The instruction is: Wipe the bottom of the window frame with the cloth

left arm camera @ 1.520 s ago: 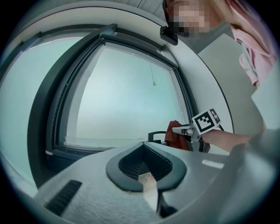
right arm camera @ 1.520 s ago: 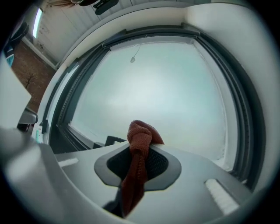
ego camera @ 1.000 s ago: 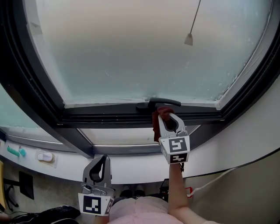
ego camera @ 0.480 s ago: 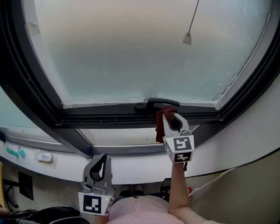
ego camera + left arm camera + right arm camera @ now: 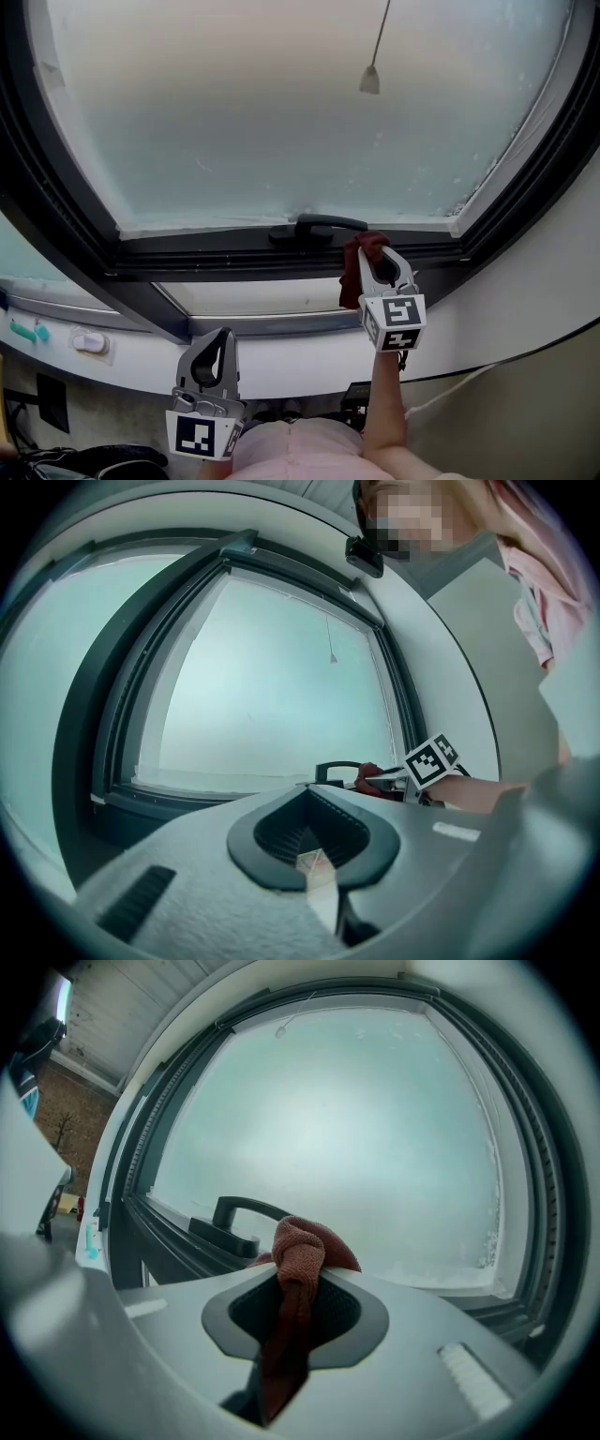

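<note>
A dark red cloth (image 5: 362, 255) is bunched at the tips of my right gripper (image 5: 375, 251), which is shut on it; the rest of the cloth (image 5: 298, 1258) hangs down between the jaws. The bunch rests against the dark bottom rail of the window frame (image 5: 234, 251), just right of the black window handle (image 5: 314, 226). My left gripper (image 5: 210, 361) hangs low below the sill, away from the frame, shut with nothing in it. In the left gripper view the right gripper (image 5: 386, 778) and the red cloth (image 5: 369, 772) show beside the handle (image 5: 335, 769).
A frosted pane (image 5: 281, 103) fills the frame, with a blind cord and its weight (image 5: 370, 79) hanging before it. A white curved sill (image 5: 309, 366) runs below the frame. A white switch (image 5: 90, 341) and a teal object (image 5: 24, 330) sit at the left. A white cable (image 5: 450, 387) trails at the right.
My right gripper has slid to the right along the bottom rail with the cloth, past the handle's end. The left gripper has stayed where it was.
</note>
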### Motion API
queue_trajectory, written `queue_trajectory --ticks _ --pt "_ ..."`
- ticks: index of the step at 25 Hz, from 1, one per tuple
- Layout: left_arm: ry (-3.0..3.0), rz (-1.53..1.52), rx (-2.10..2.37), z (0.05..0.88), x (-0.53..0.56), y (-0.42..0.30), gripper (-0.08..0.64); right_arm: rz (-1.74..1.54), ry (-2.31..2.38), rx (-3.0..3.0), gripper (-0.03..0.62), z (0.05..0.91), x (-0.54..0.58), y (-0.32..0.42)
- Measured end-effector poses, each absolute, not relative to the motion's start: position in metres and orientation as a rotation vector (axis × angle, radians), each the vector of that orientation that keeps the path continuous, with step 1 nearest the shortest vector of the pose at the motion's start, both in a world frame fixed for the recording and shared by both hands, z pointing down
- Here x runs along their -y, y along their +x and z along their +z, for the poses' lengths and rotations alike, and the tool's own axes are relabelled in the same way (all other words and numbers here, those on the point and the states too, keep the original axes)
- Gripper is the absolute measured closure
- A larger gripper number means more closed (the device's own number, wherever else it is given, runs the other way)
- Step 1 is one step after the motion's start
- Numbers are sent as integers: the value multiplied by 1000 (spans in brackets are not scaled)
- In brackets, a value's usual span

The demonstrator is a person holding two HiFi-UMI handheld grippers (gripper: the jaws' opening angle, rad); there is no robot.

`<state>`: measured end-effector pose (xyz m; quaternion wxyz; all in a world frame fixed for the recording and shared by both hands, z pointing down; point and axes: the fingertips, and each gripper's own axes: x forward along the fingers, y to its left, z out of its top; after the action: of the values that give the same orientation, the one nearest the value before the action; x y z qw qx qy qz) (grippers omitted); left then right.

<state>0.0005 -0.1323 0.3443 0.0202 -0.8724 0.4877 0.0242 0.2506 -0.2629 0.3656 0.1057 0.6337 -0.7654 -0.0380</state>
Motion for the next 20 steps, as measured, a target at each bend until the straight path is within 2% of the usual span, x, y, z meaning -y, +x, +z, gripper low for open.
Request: queue_trajectory --ticks 20 --pt "-2687 91 -1523 348 131 38 565 -59 2041 2207 525 368 256 352"
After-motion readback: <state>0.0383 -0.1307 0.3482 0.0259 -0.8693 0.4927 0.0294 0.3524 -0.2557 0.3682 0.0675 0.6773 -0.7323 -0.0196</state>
